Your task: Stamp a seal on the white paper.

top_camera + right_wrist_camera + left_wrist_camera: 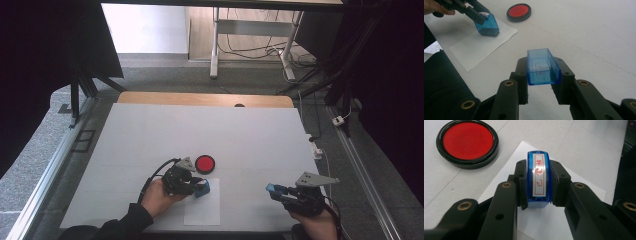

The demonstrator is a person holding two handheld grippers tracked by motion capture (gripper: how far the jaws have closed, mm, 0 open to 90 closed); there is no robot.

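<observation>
Two grippers work over the table (150, 130), and on it, largest first, lie the paper (202, 210), the ink pad (205, 163), the stamp (201, 189) and its cap (273, 188).

The paper is thin and loose; I judge it would slide or lift unless the stamp comes down and off squarely. The pad, low and round in a black rim, sits just beyond the paper's far edge.

The left gripper (538, 182) is clamped on the stamp's long sides, its base on or just above the paper. The stamp looks like light, stiff, smooth plastic, so those flat sides are the sound hold.

The right gripper (544, 72) pinches the hollow cap, off to the right and well apart from the paper. It is thin-walled, so I would squeeze gently.

The left gripper view shows a red-lettered label on the stamp's top; the right gripper view shows its flared base and the cap empty.
</observation>
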